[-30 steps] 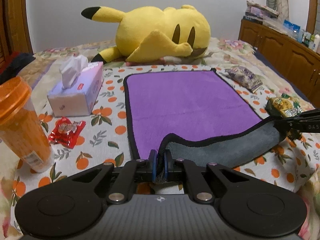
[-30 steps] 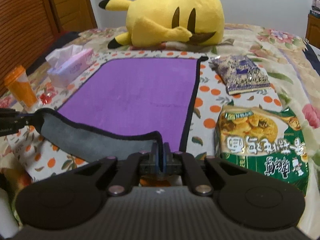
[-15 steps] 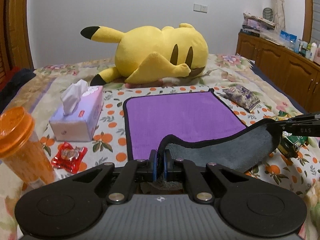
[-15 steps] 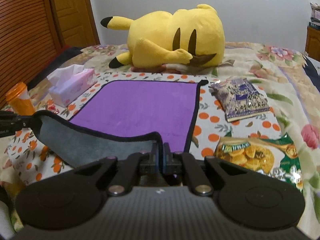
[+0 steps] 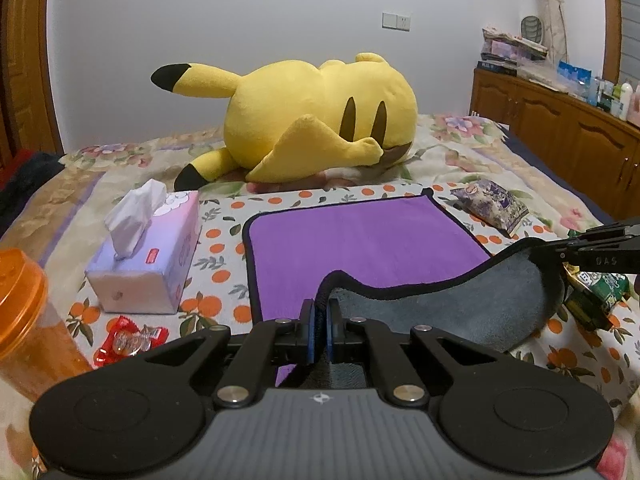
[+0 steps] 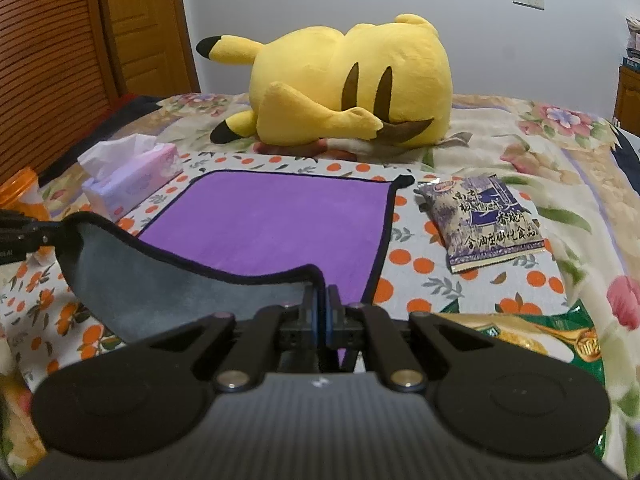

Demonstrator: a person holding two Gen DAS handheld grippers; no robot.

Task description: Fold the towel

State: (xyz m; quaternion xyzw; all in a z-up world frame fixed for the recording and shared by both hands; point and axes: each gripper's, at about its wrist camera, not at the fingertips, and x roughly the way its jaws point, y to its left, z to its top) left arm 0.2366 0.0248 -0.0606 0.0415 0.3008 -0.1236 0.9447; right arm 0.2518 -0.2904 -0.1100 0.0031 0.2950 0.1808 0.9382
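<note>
A purple towel [image 5: 360, 240] with black trim and a grey underside lies on the bed; it also shows in the right wrist view [image 6: 272, 224]. My left gripper [image 5: 319, 320] is shut on the towel's near left corner. My right gripper [image 6: 322, 312] is shut on the near right corner. The near edge hangs lifted between them, grey side [image 5: 472, 304] facing me, while the far half lies flat. The right gripper shows at the right of the left wrist view [image 5: 600, 252], and the left gripper at the left edge of the right wrist view [image 6: 20, 232].
A yellow plush toy [image 5: 320, 120] lies beyond the towel. A tissue box [image 5: 148, 248], an orange cup [image 5: 28, 320] and a red wrapper [image 5: 128, 340] sit to the left. A purple snack bag [image 6: 484, 220] and a green snack bag [image 6: 540, 332] lie to the right. Wooden cabinets [image 5: 560, 128] stand far right.
Both grippers have risen with the towel's near edge. More of the grey underside is lifted, and the view now sits higher over the bed.
</note>
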